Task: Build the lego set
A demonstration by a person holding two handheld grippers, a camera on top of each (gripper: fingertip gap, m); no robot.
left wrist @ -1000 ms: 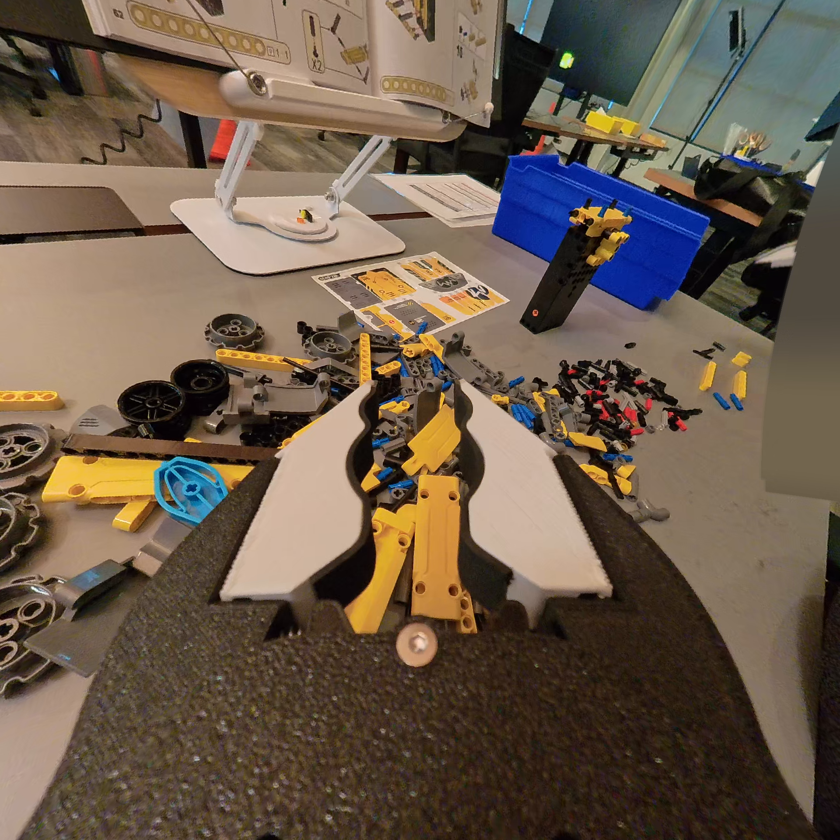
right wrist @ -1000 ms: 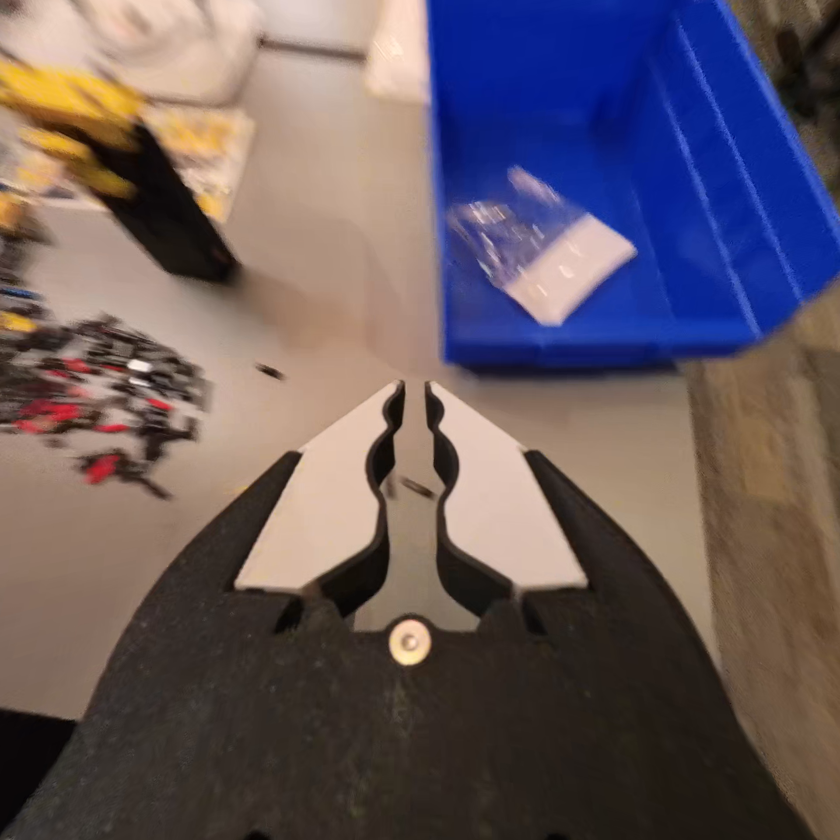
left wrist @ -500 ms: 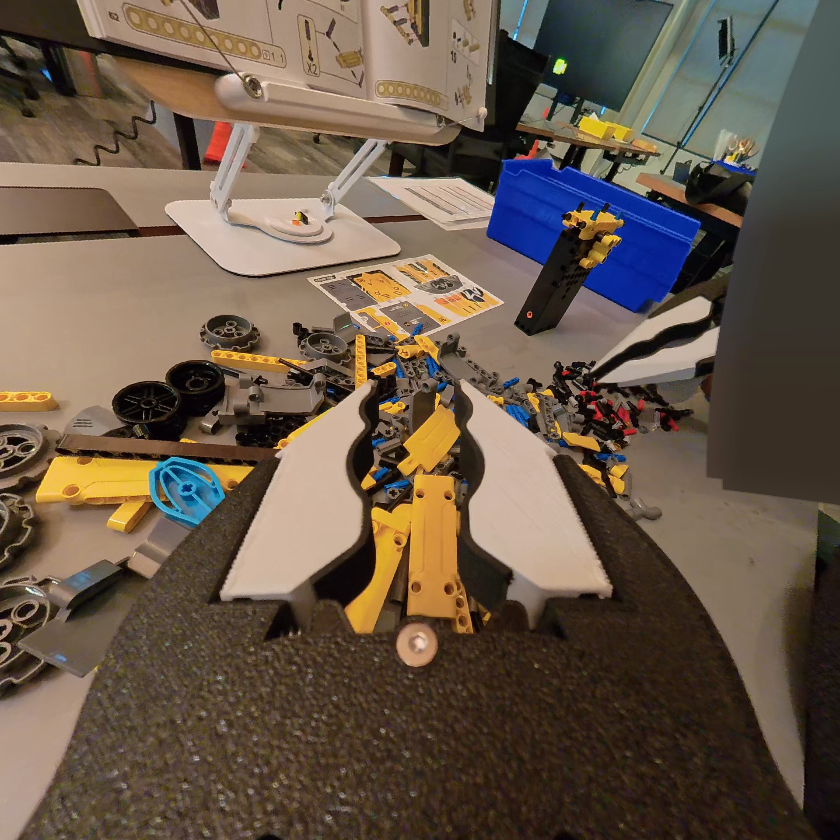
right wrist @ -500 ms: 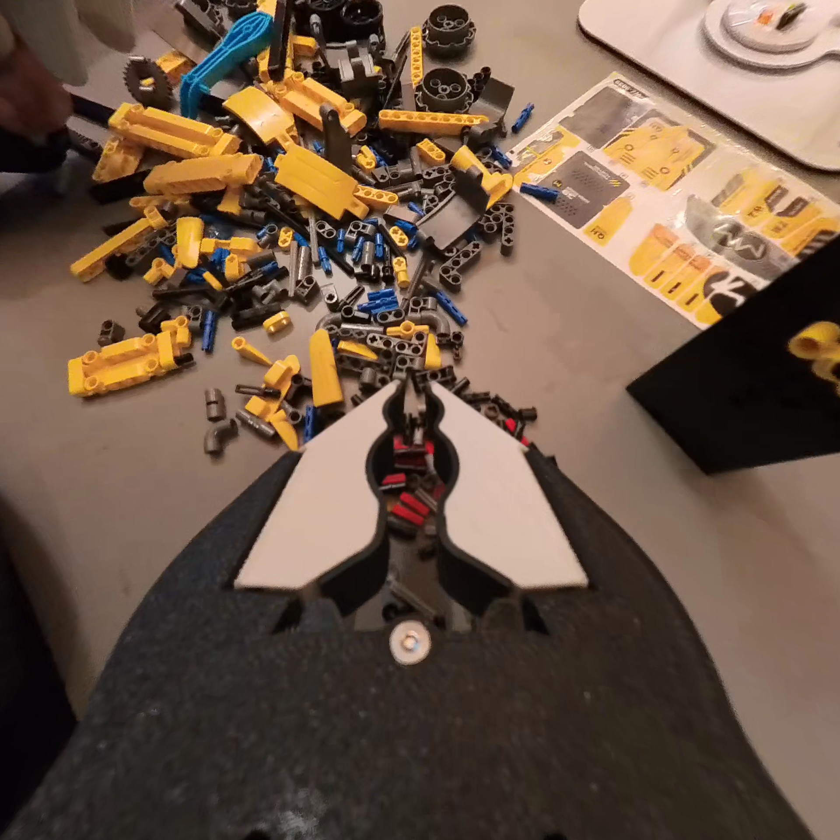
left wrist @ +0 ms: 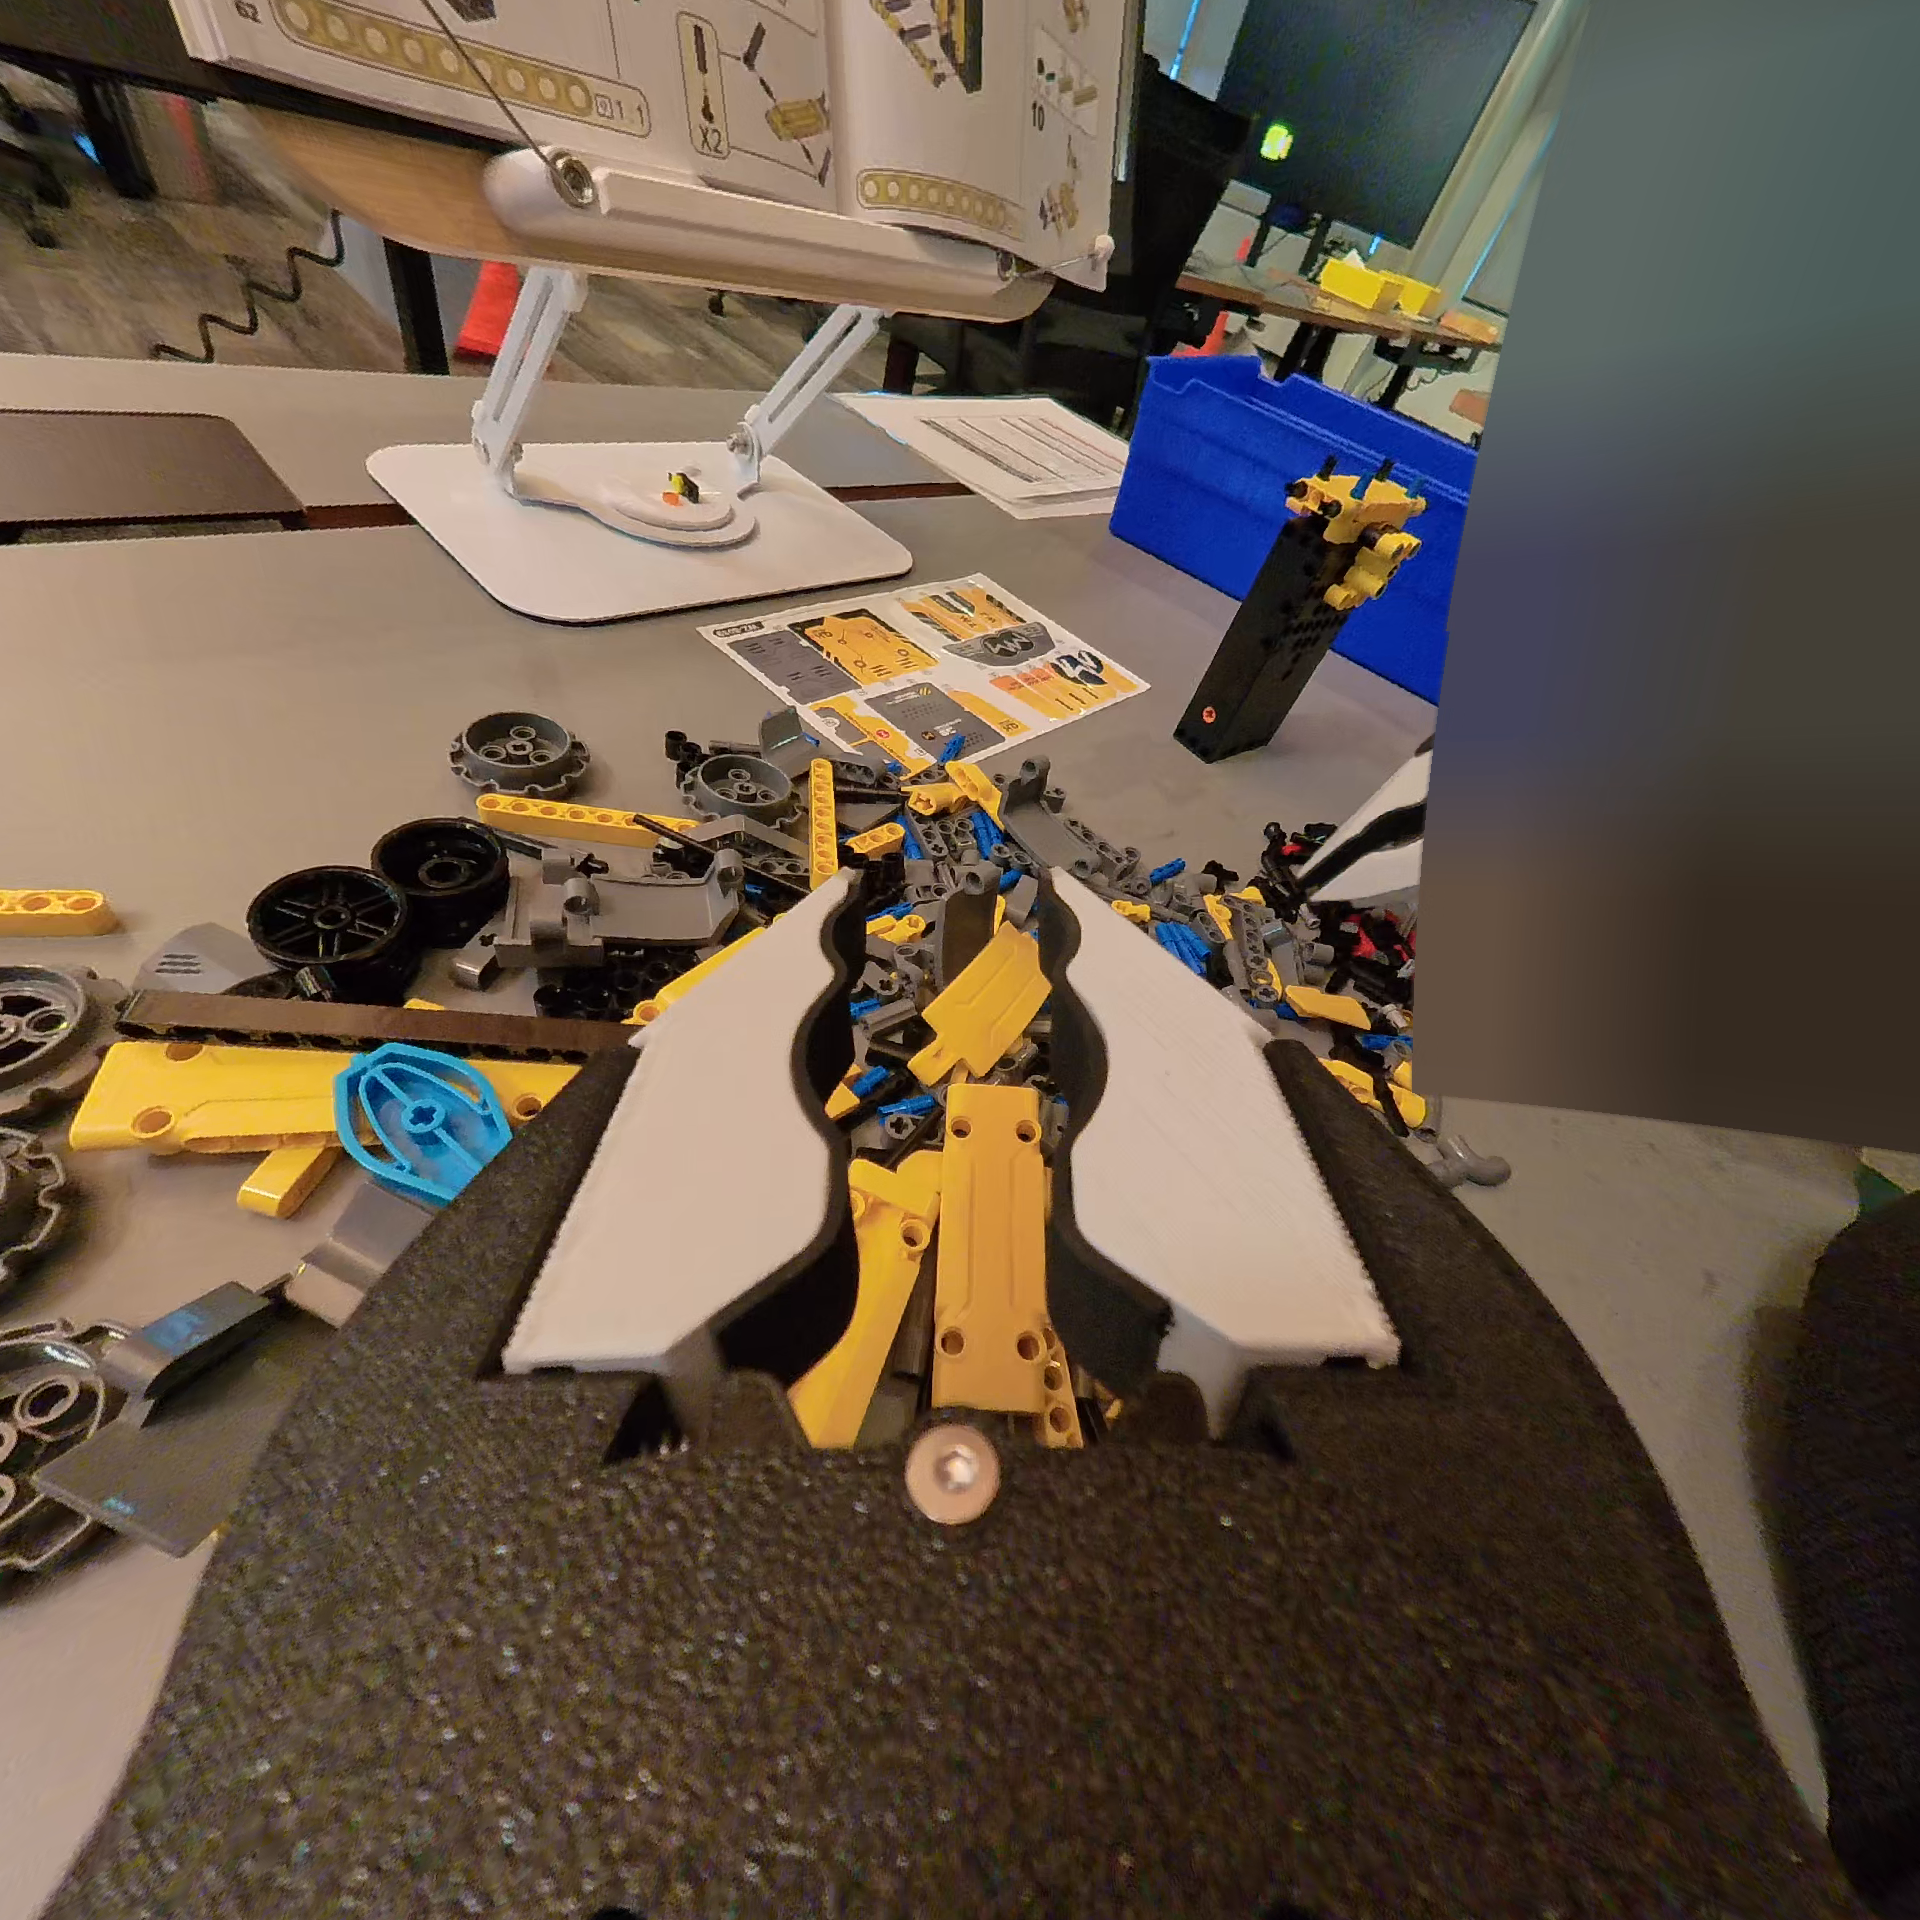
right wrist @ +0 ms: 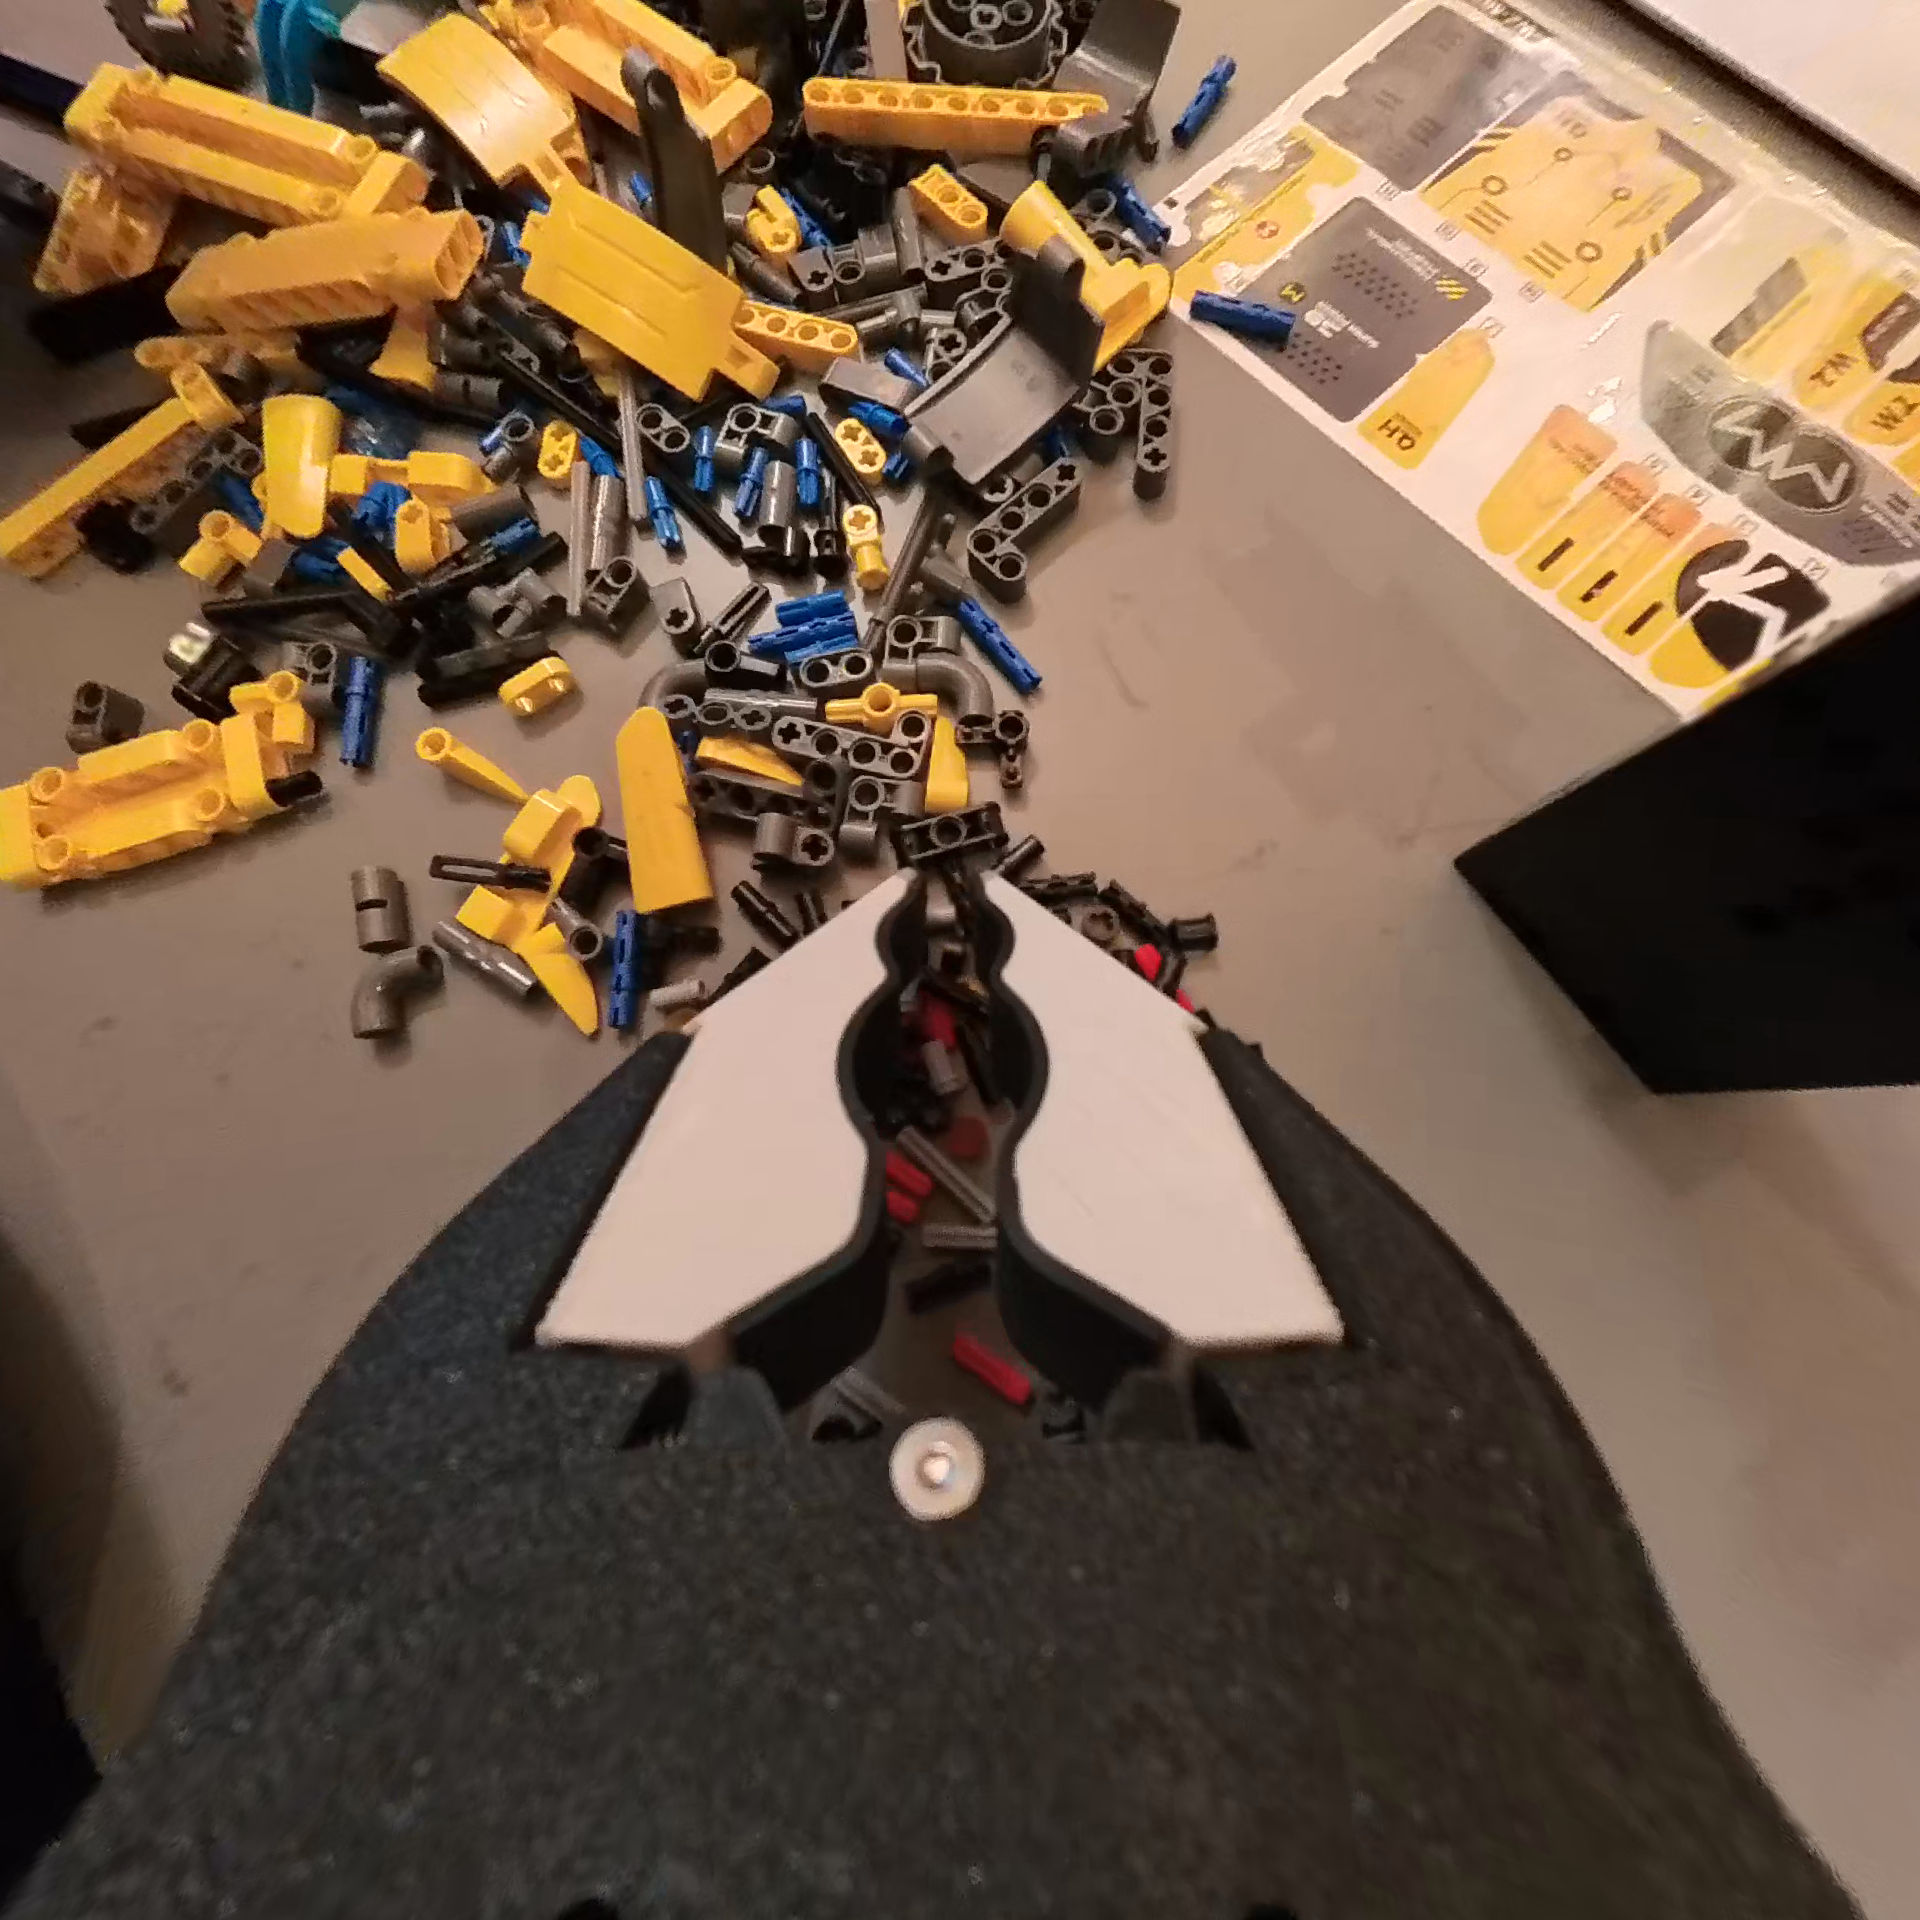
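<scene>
A pile of yellow, grey, black and blue building-toy parts (left wrist: pixel 935 935) lies on the grey table (left wrist: pixel 260 665). My left gripper (left wrist: pixel 951 883) is open and empty. It hovers low over the pile, with a long yellow panel (left wrist: pixel 987 1226) showing between its fingers. My right gripper (right wrist: pixel 951 883) has its tips almost together and holds nothing. It hangs just above a patch of small black and red pins (right wrist: pixel 935 1039), its tips next to a short black beam (right wrist: pixel 951 831). It also shows in the left wrist view (left wrist: pixel 1351 862), half hidden by a grey patch.
A black block topped with yellow parts (left wrist: pixel 1288 644) stands right of the pile, also in the right wrist view (right wrist: pixel 1714 883). Behind it is a blue bin (left wrist: pixel 1226 468). A sticker sheet (left wrist: pixel 925 665) and a white stand (left wrist: pixel 644 540) holding a booklet lie farther back. Black wheels (left wrist: pixel 332 920) lie left. Some 20 centimeters of space lies between my two pairs of fingers.
My right gripper swung from in front of the blue bin to the parts pile, then came lower and closer over the small pins. My left gripper has barely moved.
</scene>
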